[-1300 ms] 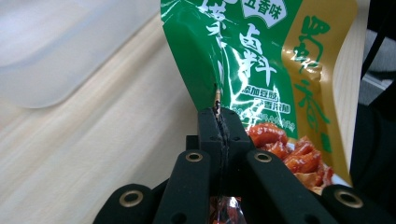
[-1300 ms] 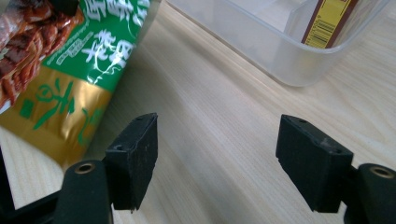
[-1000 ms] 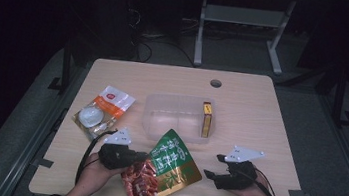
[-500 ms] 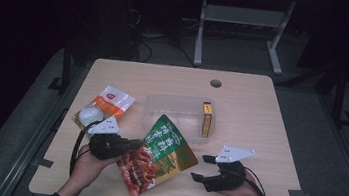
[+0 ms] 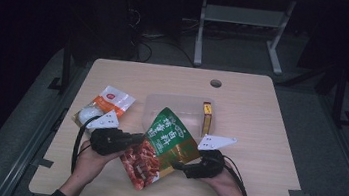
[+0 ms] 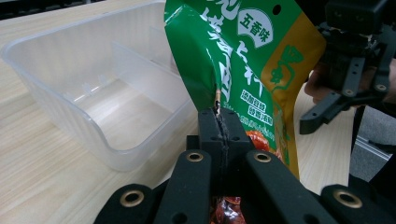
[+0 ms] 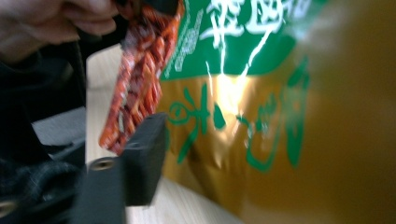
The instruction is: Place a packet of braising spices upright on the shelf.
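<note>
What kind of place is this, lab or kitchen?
Likely a lab recording station: a bare wooden table with a cable hole, a metal stand behind it, cables on the floor, dark surroundings.

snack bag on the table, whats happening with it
A person works two claws at a wooden table. The left claw is shut on an edge of the green snack bag, holding it up beside a clear plastic tub. The right claw has come up to the bag's other side, its jaws just closing, but not clearly gripping yet. A small yellow box stands in the tub, and two more packets lie to its left.
</note>
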The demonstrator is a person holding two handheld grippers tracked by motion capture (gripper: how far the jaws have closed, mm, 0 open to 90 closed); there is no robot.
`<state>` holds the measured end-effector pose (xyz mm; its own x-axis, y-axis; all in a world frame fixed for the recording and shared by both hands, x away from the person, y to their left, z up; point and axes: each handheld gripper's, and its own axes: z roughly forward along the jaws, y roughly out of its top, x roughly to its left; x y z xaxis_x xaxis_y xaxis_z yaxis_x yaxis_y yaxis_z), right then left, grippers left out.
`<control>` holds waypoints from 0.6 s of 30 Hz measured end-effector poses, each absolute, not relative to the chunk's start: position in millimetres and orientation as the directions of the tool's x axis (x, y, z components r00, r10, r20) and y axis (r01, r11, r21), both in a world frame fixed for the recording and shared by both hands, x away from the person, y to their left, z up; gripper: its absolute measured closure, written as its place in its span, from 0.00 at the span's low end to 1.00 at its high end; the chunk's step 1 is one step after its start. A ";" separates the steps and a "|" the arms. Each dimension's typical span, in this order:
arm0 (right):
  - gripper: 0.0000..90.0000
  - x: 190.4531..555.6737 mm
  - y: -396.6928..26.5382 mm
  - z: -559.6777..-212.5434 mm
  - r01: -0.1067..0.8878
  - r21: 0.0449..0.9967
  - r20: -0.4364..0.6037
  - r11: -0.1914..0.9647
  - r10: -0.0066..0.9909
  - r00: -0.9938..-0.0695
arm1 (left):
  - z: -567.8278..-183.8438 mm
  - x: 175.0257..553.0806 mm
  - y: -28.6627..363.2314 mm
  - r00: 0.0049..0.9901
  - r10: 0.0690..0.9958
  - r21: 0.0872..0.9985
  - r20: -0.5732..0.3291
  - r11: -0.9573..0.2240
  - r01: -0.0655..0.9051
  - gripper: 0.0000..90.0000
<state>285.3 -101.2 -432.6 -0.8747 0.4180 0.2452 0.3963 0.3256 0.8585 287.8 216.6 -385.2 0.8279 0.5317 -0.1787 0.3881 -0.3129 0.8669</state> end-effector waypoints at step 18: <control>0.98 289.6 -107.7 -425.7 0.418 0.861 0.298 0.291 0.379 -0.876 | -390.8 286.1 214.0 0.834 0.518 0.871 -0.192 -0.301 0.388 1.00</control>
<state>289.6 -107.7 -425.7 -0.8762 0.3793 0.2975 0.4181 0.2906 0.8607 286.1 214.0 -390.8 0.8337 0.5177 -0.1924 0.3880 -0.3011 0.8711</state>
